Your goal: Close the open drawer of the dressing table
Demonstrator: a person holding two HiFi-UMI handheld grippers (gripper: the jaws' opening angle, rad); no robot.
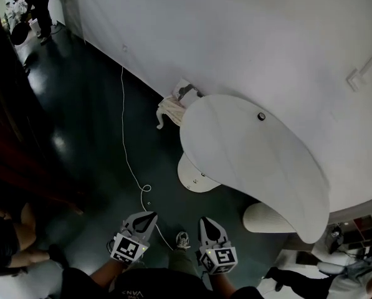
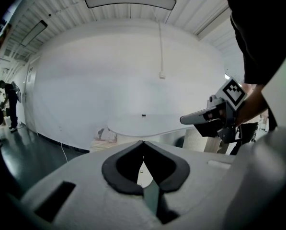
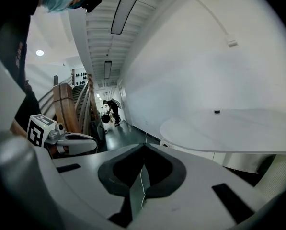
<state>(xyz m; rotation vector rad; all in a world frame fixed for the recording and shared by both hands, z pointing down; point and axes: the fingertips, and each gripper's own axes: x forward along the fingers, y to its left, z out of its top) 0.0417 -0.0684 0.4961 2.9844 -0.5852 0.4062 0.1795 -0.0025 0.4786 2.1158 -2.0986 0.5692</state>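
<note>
The left gripper (image 2: 143, 143) is clenched, its dark pads meeting at the tips with nothing between them. The right gripper (image 3: 143, 147) is likewise pressed together and empty; only a thin seam shows between its pads. In the head view both are held side by side low in the frame, above dark floor (image 1: 92, 136), their noses pointing toward the dressing table (image 1: 254, 161).

The open drawer (image 1: 195, 176) is a rounded white piece jutting out from under the left edge of the curved white tabletop, with two small knobs on its front. It lies ahead of both grippers and apart from them; neither touches it.

A small dark object (image 1: 261, 116) sits on the tabletop near the wall. A ribbed white stool (image 1: 267, 220) stands partly under the table's near end. A white cable (image 1: 126, 148) runs across the floor from the wall toward the grippers.
</note>
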